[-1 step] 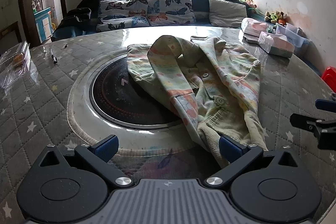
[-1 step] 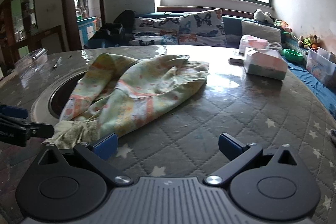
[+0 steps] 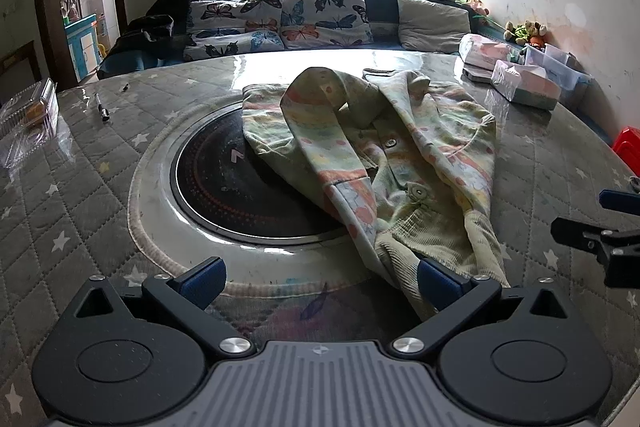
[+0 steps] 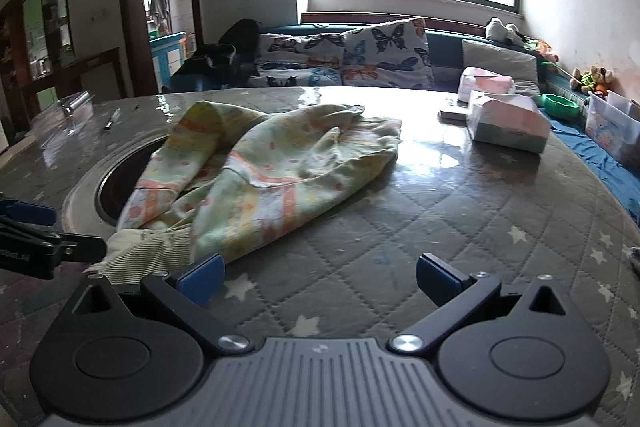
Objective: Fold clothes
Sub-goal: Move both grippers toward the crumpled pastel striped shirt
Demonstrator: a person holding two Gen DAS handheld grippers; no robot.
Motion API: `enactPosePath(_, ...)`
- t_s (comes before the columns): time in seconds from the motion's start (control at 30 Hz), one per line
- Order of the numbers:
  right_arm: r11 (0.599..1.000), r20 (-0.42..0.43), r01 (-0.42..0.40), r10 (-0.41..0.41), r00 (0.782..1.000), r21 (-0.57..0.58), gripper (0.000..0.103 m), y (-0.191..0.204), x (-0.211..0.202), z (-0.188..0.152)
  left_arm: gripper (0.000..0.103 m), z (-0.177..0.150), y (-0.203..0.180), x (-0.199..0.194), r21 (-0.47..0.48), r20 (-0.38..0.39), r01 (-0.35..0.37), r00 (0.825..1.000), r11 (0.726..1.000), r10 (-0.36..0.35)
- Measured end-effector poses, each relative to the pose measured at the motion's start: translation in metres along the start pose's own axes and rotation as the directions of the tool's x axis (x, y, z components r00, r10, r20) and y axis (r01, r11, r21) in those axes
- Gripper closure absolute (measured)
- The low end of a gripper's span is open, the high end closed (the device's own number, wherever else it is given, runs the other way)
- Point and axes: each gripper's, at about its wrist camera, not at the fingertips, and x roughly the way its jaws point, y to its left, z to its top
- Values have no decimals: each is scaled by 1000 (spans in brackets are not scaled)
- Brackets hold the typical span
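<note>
A small pastel yellow-green child's jacket (image 3: pixel 384 163) with orange dots, buttons and a ribbed hem lies crumpled on the round table, partly over the dark glass centre; it also shows in the right wrist view (image 4: pixel 272 183). My left gripper (image 3: pixel 320 277) is open, its right fingertip against the ribbed hem, nothing held. My right gripper (image 4: pixel 318 279) is open and empty, its left fingertip beside the hem's edge. Each gripper shows at the edge of the other's view.
The table has a quilted star-pattern cover (image 3: pixel 80 211) and a dark glass disc (image 3: pixel 240 187). Tissue boxes (image 4: pixel 508 123) stand at the right. A clear plastic container (image 3: pixel 28 119) and a pen (image 3: pixel 102 107) lie at the left. A sofa with butterfly cushions is behind.
</note>
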Motion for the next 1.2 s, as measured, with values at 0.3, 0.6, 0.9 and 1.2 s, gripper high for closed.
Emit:
enactPosePath(0.3, 999, 5, -31, 31, 1000, -27, 0, 13, -7, -2, 0, -6, 1, -5, -1, -14, 8, 1000, 1000, -8)
enactPosePath(0.6, 998, -3, -53, 53, 999, -36, 0, 17, -10, -2, 0, -10, 1, -8, -14, -16, 5, 1000, 1000, -5)
enactPosePath(0.9, 997, -21, -62, 61, 998, -41, 0, 21, -8, -5, 0, -14, 2, -10, -19, -34, -10, 999, 1000, 10)
enactPosePath(1.2, 997, -25, -68, 67, 997, -47, 0, 24, -11, -6, 0, -17, 1, -11, -17, -51, -20, 999, 1000, 19)
